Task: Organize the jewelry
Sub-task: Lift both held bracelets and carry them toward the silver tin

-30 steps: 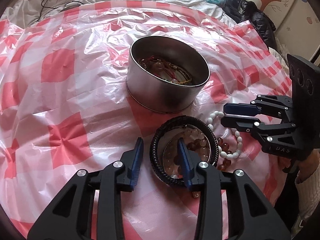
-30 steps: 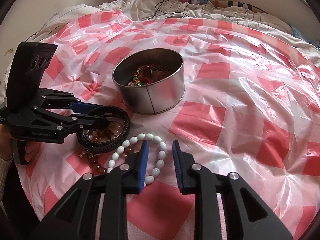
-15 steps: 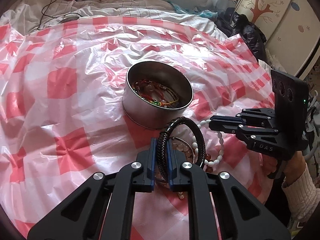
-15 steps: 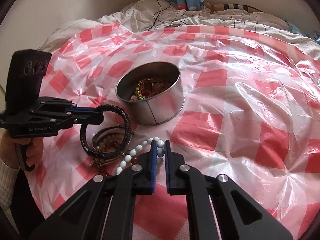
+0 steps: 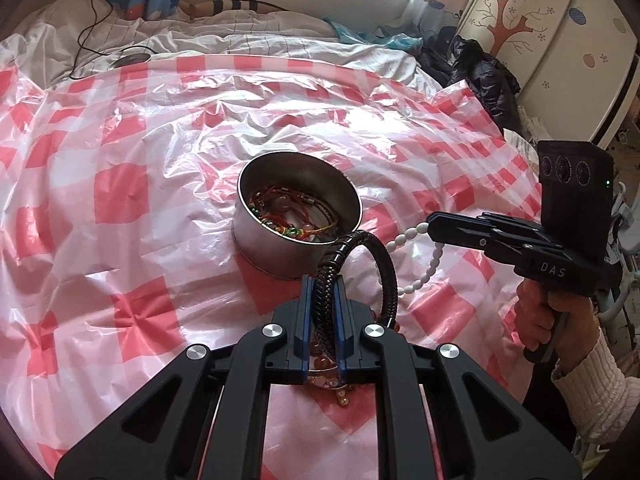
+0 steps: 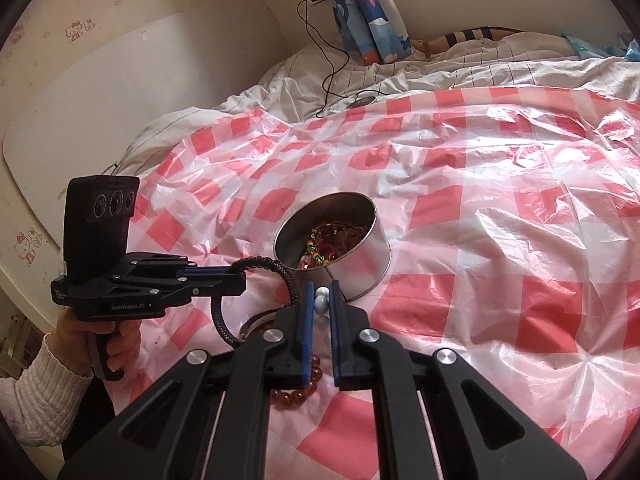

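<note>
- Left gripper (image 5: 323,300): jaws closed almost fully on the black braided bracelet (image 5: 354,268), a thick woven leather-look band. The clamped section runs between the blue pads; the rest of the loop arches up and to the right, clear of the checked plastic sheet (image 5: 120,200).
- Below the left gripper, amber bead bracelets (image 5: 324,364) lie on the sheet, partly hidden by the fingers; the right wrist view shows the amber bead string (image 6: 298,390) on the sheet under the right gripper.
- Right gripper (image 6: 320,304): jaws nearly closed on the white bead bracelet (image 5: 416,264), a string of oval white beads. Two beads sit between the pads; the remaining loop hangs below the fingertips, off the sheet.
- Both held bracelets are just in front of the metal tin (image 5: 296,216), near its front rim and not over its opening.
- The tin, round and straight-walled, stands near the middle of the sheet and contains red, green and gold cord jewelry (image 6: 332,240).
- White bedding (image 6: 400,68) lies beyond the sheet's far edge.
</note>
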`<state>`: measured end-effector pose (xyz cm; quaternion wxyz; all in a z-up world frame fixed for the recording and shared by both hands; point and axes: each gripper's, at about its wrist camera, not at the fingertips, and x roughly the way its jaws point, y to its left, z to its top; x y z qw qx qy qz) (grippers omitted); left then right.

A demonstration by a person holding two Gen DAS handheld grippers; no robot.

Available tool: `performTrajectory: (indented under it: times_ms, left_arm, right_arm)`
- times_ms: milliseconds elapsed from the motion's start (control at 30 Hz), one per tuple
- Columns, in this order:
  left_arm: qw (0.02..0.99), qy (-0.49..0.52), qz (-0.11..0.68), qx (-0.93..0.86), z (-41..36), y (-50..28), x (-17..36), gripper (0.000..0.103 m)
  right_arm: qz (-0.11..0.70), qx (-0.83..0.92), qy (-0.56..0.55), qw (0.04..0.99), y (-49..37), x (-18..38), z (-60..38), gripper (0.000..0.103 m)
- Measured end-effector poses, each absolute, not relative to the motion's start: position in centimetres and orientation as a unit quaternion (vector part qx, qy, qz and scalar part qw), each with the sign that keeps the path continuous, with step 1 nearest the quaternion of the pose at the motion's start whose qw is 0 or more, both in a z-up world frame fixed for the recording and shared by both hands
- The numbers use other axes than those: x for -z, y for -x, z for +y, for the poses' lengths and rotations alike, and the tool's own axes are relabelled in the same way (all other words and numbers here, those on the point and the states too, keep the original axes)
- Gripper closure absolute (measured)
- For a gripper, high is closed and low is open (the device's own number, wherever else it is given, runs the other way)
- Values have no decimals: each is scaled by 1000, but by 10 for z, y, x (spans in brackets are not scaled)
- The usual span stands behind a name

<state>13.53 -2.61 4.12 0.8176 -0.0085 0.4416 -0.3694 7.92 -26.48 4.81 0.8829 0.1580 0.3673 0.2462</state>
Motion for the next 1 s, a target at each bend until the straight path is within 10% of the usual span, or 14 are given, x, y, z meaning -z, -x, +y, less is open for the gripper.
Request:
performTrajectory:
  times_ms: [1000]
  left_arm:
    - [852,93,409,314,-26,-184,-63,94]
  right_arm:
    - [314,-270,-236,879,-75,-64,-288,95]
